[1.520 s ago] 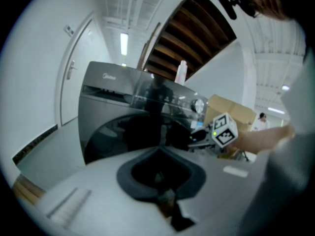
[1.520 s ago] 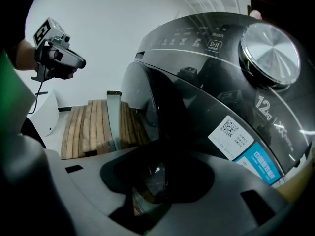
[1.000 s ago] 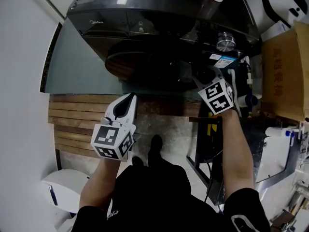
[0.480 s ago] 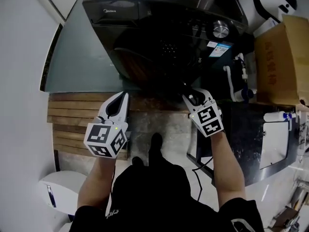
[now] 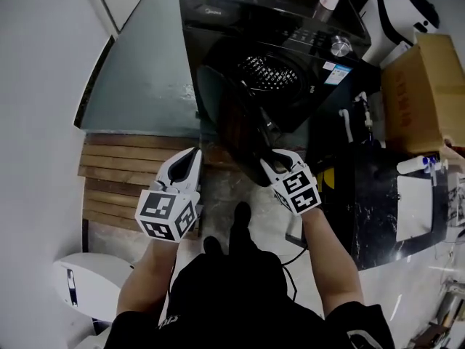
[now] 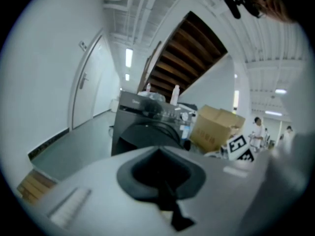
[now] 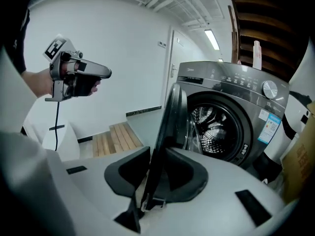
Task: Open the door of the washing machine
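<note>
The dark grey washing machine (image 5: 305, 20) stands ahead with its round door (image 5: 232, 115) swung out to the left, baring the steel drum (image 5: 270, 71). My right gripper (image 5: 270, 160) has the door's free edge between its jaws, which are closing on it. In the right gripper view the door edge (image 7: 170, 127) runs upright between the black pads of that gripper (image 7: 155, 181), with the drum (image 7: 211, 127) to the right of it. My left gripper (image 5: 190, 157) hangs shut and empty to the left of the door, touching nothing, and in its own view the left gripper (image 6: 165, 181) faces the machine (image 6: 142, 124).
A cardboard box (image 5: 418, 93) stands right of the machine, with a black cabinet (image 5: 363, 202) in front of it. A slatted wooden platform (image 5: 116, 180) lies on the floor at the left, a white bin (image 5: 80, 286) near my left elbow. People (image 6: 256, 129) stand far off.
The door has swung from nearly closed to wide open, baring the drum. My right gripper came back toward me and to the left with the door's edge. The left gripper also shifted.
</note>
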`<state>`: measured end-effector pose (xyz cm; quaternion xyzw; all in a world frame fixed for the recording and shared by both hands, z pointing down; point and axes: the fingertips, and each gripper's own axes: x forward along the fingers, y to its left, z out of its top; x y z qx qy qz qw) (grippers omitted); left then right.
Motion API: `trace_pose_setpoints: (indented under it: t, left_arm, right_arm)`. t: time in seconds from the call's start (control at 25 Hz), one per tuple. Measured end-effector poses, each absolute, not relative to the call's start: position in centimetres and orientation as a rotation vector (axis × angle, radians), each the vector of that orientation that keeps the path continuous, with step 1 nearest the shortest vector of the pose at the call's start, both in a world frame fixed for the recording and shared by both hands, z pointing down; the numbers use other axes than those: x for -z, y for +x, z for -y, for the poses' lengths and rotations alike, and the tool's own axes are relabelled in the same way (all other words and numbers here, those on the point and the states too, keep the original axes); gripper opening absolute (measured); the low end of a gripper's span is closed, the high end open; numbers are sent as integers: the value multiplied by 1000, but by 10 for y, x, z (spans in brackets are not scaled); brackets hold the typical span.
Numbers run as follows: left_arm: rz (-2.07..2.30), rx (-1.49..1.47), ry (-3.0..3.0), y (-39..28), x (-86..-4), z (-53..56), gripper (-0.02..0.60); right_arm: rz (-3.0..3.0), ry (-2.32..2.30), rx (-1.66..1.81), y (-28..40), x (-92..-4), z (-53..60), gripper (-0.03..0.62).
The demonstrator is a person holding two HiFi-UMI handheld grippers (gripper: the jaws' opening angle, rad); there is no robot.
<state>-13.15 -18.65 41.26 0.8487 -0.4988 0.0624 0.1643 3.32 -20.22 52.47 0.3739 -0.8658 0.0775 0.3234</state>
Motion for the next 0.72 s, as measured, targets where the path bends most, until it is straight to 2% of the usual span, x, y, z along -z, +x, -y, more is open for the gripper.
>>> trace_pose_setpoints:
  t: [0.44,0.72]
  left_arm:
    - [1465,-152,2399,-189,-404,113,5]
    - [1496,-122,2390,-206,-395,98,5]
  right_arm:
    - [2306,953,-338,-73,-532,144,92]
    - [2306,913,-384,-111,-529,132,94]
